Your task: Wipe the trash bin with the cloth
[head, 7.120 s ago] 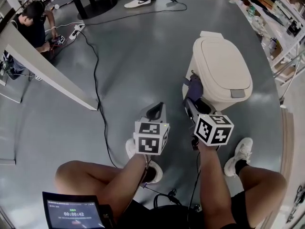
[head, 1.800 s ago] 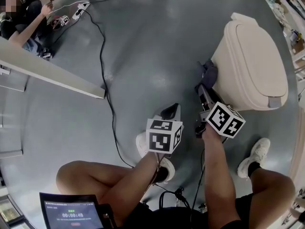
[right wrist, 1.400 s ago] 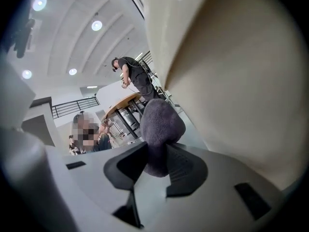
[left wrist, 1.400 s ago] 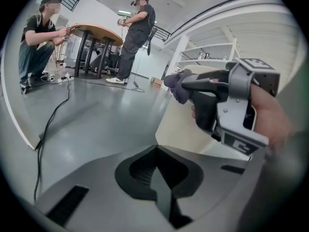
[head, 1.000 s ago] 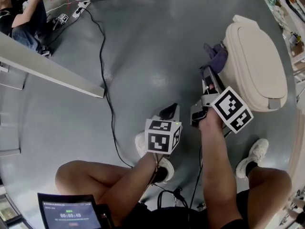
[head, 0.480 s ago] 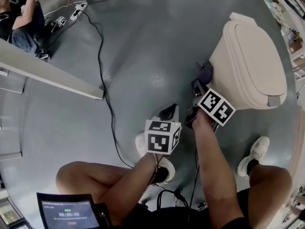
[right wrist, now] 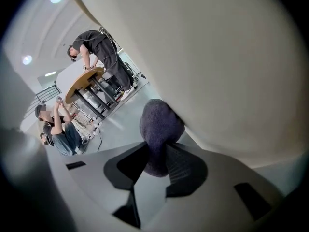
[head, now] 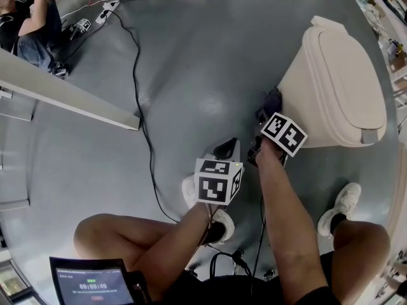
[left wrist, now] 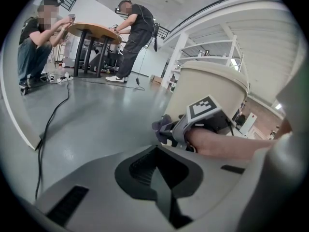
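Note:
The beige lidded trash bin (head: 337, 81) stands on the grey floor at the right of the head view. My right gripper (head: 270, 110) is shut on a dark purple cloth (head: 272, 99) and holds it against the bin's lower left wall. In the right gripper view the cloth (right wrist: 161, 129) bulges out between the jaws of that gripper (right wrist: 157, 166) and touches the bin wall (right wrist: 231, 71). My left gripper (head: 226, 148) hangs left of the bin, apart from it. The left gripper view shows this gripper (left wrist: 157, 166) shut on nothing, with the bin (left wrist: 207, 88) and cloth (left wrist: 161, 125) ahead of it.
A black cable (head: 137, 94) runs across the floor left of my grippers. A white beam (head: 70, 100) lies at the left, with a crouching person (head: 38, 18) behind it. A round table (left wrist: 91, 30) and a standing person (left wrist: 135, 33) are farther back. My shoe (head: 343, 202) is near the bin.
One second ago my right gripper held the cloth high on the bin's side; it has since slid down to the lower wall. My left gripper has stayed in place.

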`<state>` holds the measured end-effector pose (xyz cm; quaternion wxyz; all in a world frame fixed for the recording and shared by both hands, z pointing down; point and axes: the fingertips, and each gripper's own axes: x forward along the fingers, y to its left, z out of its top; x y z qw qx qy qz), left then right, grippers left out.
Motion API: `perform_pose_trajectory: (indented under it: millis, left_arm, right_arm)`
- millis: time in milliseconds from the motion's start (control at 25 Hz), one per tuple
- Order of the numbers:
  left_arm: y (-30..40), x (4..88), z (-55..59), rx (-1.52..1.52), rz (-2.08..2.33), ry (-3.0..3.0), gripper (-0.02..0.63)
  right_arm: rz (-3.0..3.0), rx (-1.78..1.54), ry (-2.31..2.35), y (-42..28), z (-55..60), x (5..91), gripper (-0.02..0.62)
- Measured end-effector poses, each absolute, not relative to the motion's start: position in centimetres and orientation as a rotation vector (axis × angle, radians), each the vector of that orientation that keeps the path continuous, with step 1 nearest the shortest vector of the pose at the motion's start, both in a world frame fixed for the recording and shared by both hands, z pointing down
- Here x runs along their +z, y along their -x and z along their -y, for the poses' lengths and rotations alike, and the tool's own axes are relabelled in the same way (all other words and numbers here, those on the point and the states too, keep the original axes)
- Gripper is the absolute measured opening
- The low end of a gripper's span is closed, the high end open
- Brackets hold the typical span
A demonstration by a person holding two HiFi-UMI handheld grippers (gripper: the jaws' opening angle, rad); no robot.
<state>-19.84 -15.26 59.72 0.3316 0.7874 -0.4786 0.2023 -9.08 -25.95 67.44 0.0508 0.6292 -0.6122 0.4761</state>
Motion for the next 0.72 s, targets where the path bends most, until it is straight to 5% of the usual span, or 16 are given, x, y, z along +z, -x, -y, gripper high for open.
perform_pose_trajectory:
  millis: [320, 720]
  left_arm:
    - [20.2, 57.8, 15.7, 0.522, 1.294, -2.081, -0.002]
    - [21.2, 55.2, 16.1, 0.567, 1.454, -2.091, -0.002]
  right_arm:
    - [1.993, 1.099, -1.803, 11.2, 24.3, 64.9, 0.109]
    - [2.478, 0.447, -1.454, 15.9, 19.8, 50.1, 0.109]
